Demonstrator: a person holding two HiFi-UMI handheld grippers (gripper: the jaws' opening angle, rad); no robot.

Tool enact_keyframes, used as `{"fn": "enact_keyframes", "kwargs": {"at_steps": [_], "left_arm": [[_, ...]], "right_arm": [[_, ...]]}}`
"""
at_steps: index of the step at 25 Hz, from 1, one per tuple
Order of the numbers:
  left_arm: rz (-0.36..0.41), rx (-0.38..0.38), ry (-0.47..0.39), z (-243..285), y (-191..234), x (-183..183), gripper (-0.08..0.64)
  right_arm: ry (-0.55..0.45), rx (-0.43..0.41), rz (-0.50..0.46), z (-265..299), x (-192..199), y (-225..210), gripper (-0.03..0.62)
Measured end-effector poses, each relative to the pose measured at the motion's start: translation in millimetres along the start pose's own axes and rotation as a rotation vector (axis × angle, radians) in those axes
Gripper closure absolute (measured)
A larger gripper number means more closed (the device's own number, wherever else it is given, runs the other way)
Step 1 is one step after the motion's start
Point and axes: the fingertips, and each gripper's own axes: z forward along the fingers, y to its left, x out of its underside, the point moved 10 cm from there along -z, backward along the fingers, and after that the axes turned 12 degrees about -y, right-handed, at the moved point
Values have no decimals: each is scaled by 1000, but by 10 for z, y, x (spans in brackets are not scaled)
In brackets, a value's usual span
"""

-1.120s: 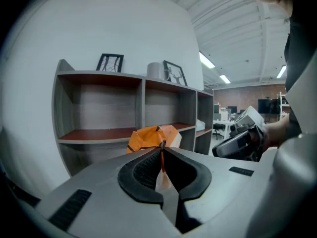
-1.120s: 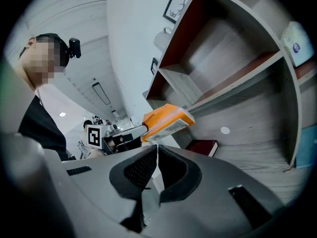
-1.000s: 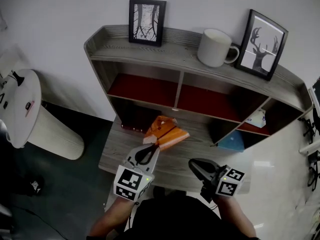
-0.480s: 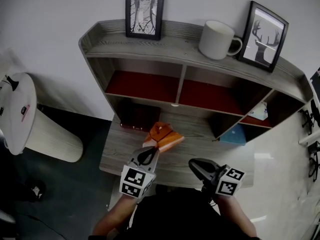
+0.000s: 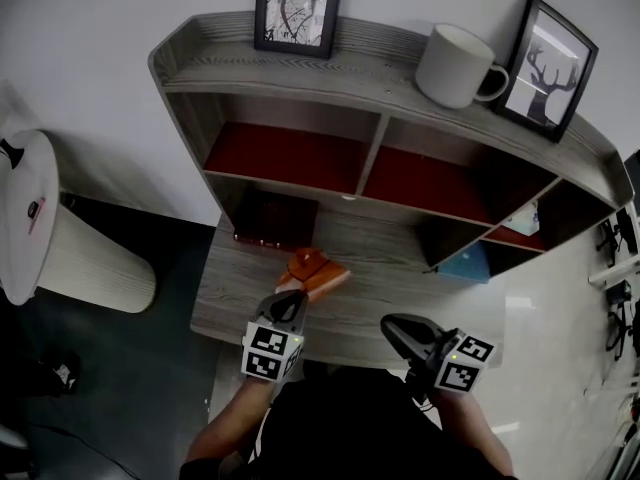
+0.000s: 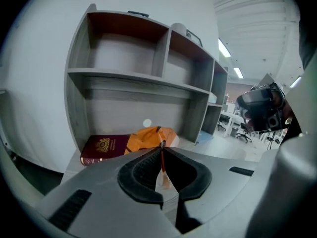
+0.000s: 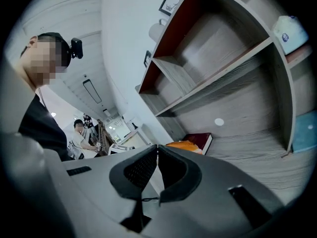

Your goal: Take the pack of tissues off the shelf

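Note:
The orange pack of tissues (image 5: 315,271) is low over the grey desk top (image 5: 225,293), in front of the shelf unit (image 5: 370,78); I cannot tell if it rests on the wood. My left gripper (image 5: 296,302) is shut on the pack's near edge. In the left gripper view a thin orange flap runs between the closed jaws of that gripper (image 6: 162,146), with the pack (image 6: 148,135) just beyond. My right gripper (image 5: 396,326) hovers over the desk's front edge, shut and empty. The right gripper view shows its jaws (image 7: 157,150) together and the pack (image 7: 185,145) far off.
A maroon booklet (image 5: 275,220) lies under the lowest left shelf, right behind the pack. A white mug (image 5: 455,65) and two framed pictures (image 5: 295,8) stand on top. A blue item (image 5: 465,263) and a white packet (image 5: 525,220) sit in the right compartments. A round white stand (image 5: 40,218) is at left.
My left gripper has come down toward the desk with the orange pack still in it. The right gripper has stayed put.

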Motion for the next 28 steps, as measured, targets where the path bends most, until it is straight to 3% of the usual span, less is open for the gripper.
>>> {"fn": "enact_keyframes", "kwargs": {"at_steps": [11,17,24,28], "left_arm": [[-4,-49,117,247,233,506,534],[-23,-61,123,287,272,620,534],[-81,1,128,339,222,804,528],[-91,29,124,326,151,815,419]], "right_arm": [[11,6,-3,17,2,8,574],[21,2,-3,44,12,20,574],[35,-18,-6,124,52,76,574],[36,-26,-13,159,59,119,574]]}}
